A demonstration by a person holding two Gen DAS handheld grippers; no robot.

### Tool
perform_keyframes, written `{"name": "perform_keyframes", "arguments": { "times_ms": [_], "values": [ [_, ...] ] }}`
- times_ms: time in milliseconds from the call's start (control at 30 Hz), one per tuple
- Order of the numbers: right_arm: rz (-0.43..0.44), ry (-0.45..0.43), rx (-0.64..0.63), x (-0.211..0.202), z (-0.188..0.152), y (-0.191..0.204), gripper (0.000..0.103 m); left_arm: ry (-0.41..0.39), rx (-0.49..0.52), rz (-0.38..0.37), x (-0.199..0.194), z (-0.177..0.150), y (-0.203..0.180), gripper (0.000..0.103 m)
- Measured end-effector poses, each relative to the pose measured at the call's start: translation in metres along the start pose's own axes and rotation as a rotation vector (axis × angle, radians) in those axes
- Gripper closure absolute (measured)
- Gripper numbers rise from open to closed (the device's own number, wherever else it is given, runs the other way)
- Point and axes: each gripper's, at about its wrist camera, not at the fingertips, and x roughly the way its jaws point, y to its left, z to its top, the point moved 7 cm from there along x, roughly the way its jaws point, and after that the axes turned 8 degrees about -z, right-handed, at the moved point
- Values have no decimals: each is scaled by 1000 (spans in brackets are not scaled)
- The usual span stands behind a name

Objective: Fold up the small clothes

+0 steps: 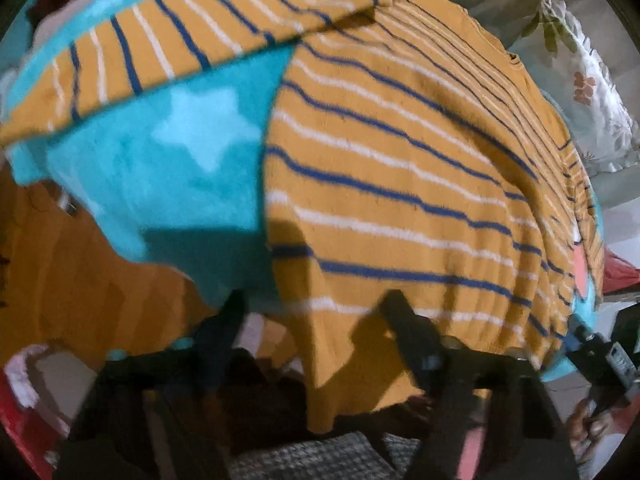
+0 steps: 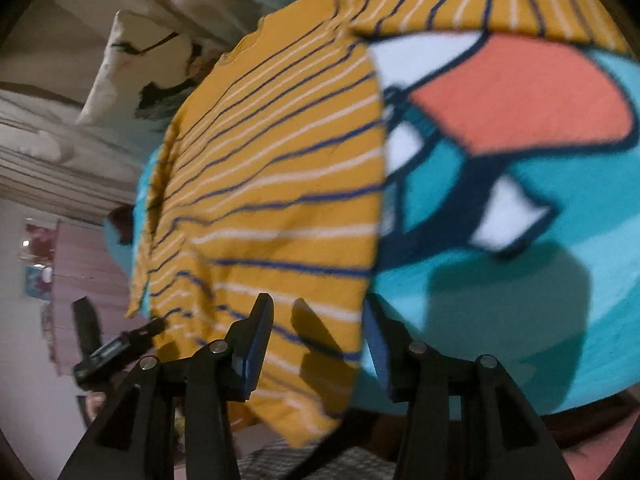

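A small mustard-yellow sweater [image 1: 400, 168] with blue and white stripes lies spread on a turquoise blanket [image 1: 160, 168]. One sleeve [image 1: 168, 48] stretches to the left. My left gripper [image 1: 316, 304] is open, its fingers straddling the sweater's lower left hem corner. In the right wrist view the same sweater [image 2: 276, 184] lies on the blanket [image 2: 520, 300], and my right gripper [image 2: 316, 320] is open with the hem's right corner hanging between its fingers. The other gripper shows in each view at the hem's far corner [image 1: 600, 356] [image 2: 112, 352].
The blanket carries a light star [image 1: 204, 124] and an orange-and-white figure [image 2: 512, 92]. A floral pillow [image 1: 592, 92] lies beyond the sweater. An orange cloth [image 1: 80, 272] and a red item [image 1: 24, 400] sit at the left. Grey checked fabric [image 1: 320, 456] lies below.
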Motion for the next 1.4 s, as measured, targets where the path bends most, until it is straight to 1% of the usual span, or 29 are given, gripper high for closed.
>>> {"name": "perform_keyframes", "arguments": {
  "times_ms": [67, 100, 167, 267, 367, 433, 467, 500, 567, 633, 700, 800, 867, 967, 1000, 1067, 1133, 1200, 1267, 1300, 1333, 1367, 1400],
  "values": [
    [42, 21, -5, 8, -9, 12, 52, -4, -15, -29, -3, -1, -2, 59],
    [60, 30, -8, 8, -13, 18, 52, -4, -10, -33, -5, -1, -3, 63],
    [86, 37, -7, 11, -20, 24, 52, -10, 6, -16, -8, -2, -7, 77],
    [90, 37, -3, 15, -23, 29, 52, -17, 32, 26, -12, -3, -13, 90],
    [85, 47, -12, 16, -26, 33, 54, -25, 36, 51, -11, -1, -17, 95],
    [68, 60, -23, 13, -34, 30, 68, -28, 38, 65, -13, -3, -17, 96],
    [47, 77, -31, 16, -36, 28, 88, -29, 35, 70, -15, -4, -16, 97],
    [27, 89, -32, 17, -38, 26, 94, -30, 31, 72, -16, -5, -15, 97],
    [41, 81, -10, 14, -39, 21, 94, -34, 17, 75, -24, -9, -13, 98],
    [35, 86, -17, 8, -41, 19, 95, -38, 9, 79, -37, -15, -11, 98],
    [33, 95, -40, -6, -49, 16, 96, -47, 11, 87, -49, -21, -11, 98],
    [3, 114, -34, -21, -58, 2, 97, -46, 20, 106, -55, -28, -9, 98],
    [-2, 123, -19, -20, -59, -8, 97, -30, 20, 107, -49, -29, -6, 98],
    [-4, 134, -22, -9, -56, -7, 96, -8, 5, 104, -42, -32, -1, 96],
    [-6, 136, -36, -7, -55, -2, 96, -10, 8, 106, -44, -32, 0, 95],
    [-40, 131, -80, -9, -53, 2, 93, -22, 17, 115, -50, -32, 1, 91],
    [-52, 128, -104, -14, -50, 1, 92, -36, 34, 145, -58, -33, 3, 90],
    [-58, 113, -104, -23, -45, -5, 92, -59, 51, 180, -68, -32, 7, 86],
    [-69, 68, -92, -37, -35, -14, 90, -89, 66, 204, -78, -28, 6, 73],
    [-85, 37, -74, -45, -26, -22, 90, -109, 75, 216, -84, -25, 4, 69],
    [-107, 5, -46, -52, -16, -30, 89, -122, 80, 221, -87, -22, 2, 61],
    [-127, -32, -9, -59, -5, -42, 84, -134, 85, 221, -89, -18, -1, 53],
    [-141, -78, 46, -69, 9, -58, 80, -146, 91, 217, -91, -14, -5, 49]
  ]
}}
